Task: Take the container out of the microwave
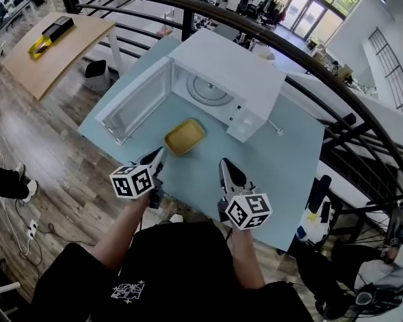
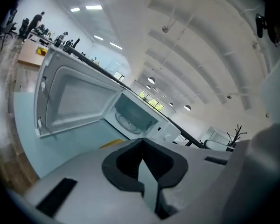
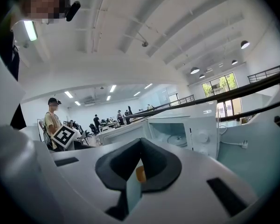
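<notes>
The yellow container [image 1: 185,137] lies on the pale blue table [image 1: 282,159], in front of the white microwave [image 1: 232,72]. The microwave's door [image 1: 136,101] hangs wide open to the left, and only the glass turntable [image 1: 210,90] is inside. My left gripper [image 1: 160,154] is shut and empty, near the table's front edge, just short of the container. My right gripper [image 1: 226,165] is beside it, also shut and empty. In the left gripper view the closed jaws [image 2: 141,141] hide all but a yellow sliver of the container [image 2: 111,144]. The right gripper view [image 3: 140,141] shows the container [image 3: 140,174] through a small gap.
A black railing [image 1: 269,32] curves behind the table. The microwave's plug and cable [image 1: 275,127] lie on the table to its right. A wooden table [image 1: 47,45] stands at the far left. A person's feet [image 1: 7,183] show on the floor at left.
</notes>
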Tool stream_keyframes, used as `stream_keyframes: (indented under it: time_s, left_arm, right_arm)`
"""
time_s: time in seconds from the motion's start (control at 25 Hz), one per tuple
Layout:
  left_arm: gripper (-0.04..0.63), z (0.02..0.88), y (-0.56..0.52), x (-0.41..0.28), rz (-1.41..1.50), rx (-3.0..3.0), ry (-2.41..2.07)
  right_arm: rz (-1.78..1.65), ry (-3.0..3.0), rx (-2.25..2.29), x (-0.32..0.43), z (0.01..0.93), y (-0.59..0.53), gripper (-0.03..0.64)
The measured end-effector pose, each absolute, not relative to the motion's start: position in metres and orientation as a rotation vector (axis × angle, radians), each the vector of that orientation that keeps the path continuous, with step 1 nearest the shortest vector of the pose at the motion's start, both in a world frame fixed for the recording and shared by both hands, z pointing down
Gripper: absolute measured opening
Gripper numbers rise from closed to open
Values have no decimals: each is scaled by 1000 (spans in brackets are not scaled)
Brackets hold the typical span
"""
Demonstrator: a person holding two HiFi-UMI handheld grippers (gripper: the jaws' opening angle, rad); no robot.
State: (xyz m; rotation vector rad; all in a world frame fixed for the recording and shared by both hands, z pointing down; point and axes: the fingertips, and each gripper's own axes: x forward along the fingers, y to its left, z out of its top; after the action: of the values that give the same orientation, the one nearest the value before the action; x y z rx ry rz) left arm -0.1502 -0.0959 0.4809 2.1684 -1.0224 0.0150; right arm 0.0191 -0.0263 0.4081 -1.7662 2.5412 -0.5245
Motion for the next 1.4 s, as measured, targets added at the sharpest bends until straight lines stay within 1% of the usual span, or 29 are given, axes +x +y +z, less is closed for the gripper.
stream_keyframes:
  time_s: [0.32, 0.68, 1.12, 1.4]
  left_arm:
    - [8, 427, -84, -123, 136, 2479, -1130]
    - [8, 385, -64, -92, 123, 2608, -1193]
    - [8, 370, -51, -83, 151, 2646, -1231]
    - [8, 379, -49, -80, 172, 2627, -1237]
  right_arm:
    - [-410, 2575, -1691, 30, 371, -24, 6]
    - [-347, 2590, -1635, 58, 341, -12, 6]
    - [-326, 2588, -1639, 77, 333, -1, 6]
    - [-322, 2608, -1660, 84, 341, 3, 6]
